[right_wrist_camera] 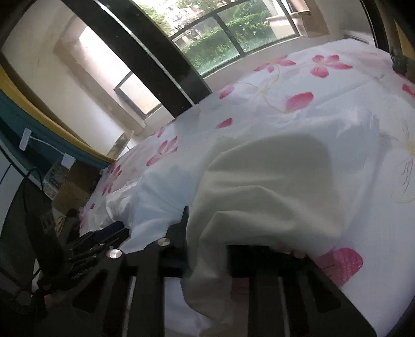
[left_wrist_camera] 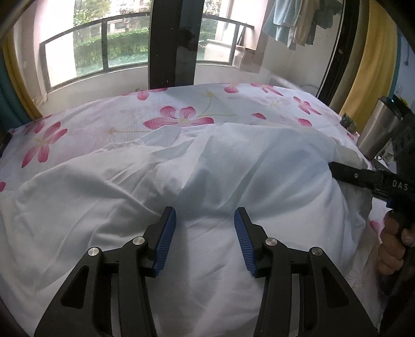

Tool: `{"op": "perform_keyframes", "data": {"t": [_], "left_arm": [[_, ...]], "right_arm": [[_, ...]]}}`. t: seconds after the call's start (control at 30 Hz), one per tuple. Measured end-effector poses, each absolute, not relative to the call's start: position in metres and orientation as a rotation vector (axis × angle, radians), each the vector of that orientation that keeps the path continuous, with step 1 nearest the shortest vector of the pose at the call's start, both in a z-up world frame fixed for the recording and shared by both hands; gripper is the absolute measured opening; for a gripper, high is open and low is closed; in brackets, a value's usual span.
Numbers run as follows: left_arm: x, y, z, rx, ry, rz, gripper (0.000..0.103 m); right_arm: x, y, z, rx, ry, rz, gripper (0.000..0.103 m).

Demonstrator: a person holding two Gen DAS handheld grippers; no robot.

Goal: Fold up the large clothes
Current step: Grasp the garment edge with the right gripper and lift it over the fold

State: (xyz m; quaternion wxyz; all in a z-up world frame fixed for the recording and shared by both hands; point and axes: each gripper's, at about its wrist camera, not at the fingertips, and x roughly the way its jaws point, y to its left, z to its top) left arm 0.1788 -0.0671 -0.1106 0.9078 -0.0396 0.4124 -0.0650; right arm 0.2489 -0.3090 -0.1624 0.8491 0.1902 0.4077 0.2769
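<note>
A flowered bedsheet (left_wrist_camera: 181, 114) is covering the bed. A large white garment (left_wrist_camera: 207, 168) is lying crumpled across it. The left gripper (left_wrist_camera: 205, 220) is hovering open above the cloth. The right gripper (right_wrist_camera: 207, 233) is clamping a raised fold of the garment.

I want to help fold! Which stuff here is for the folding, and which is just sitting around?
For the folding:
- white garment
- left hand-held gripper, open above it
- right hand-held gripper, cloth draped over its fingers

Just sitting around:
- flowered bedsheet
- steel tumbler
- hanging clothes
- cardboard box
</note>
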Motion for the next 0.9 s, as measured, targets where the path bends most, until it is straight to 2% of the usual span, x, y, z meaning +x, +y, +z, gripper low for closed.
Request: {"op": "perform_keyframes", "data": {"t": [0.4,0.57,0.9], "left_arm": [[0.182,-0.05,-0.102,-0.159,0.874,-0.206,0.049],[0.162,-0.028,-0.081,-0.207,0.812,-0.226,0.049],[0.1,0.063,-0.064,-0.284,0.719,-0.077,0.049]], "right_arm": [[0.225,-0.279,-0.089,0.204,0.698,0.581,0.015],[0.219,-0.249,-0.067,0.109,0.667,0.585,0.015],[0.203,-0.18,-0.048,-0.04,0.642,0.63,0.015]]}}
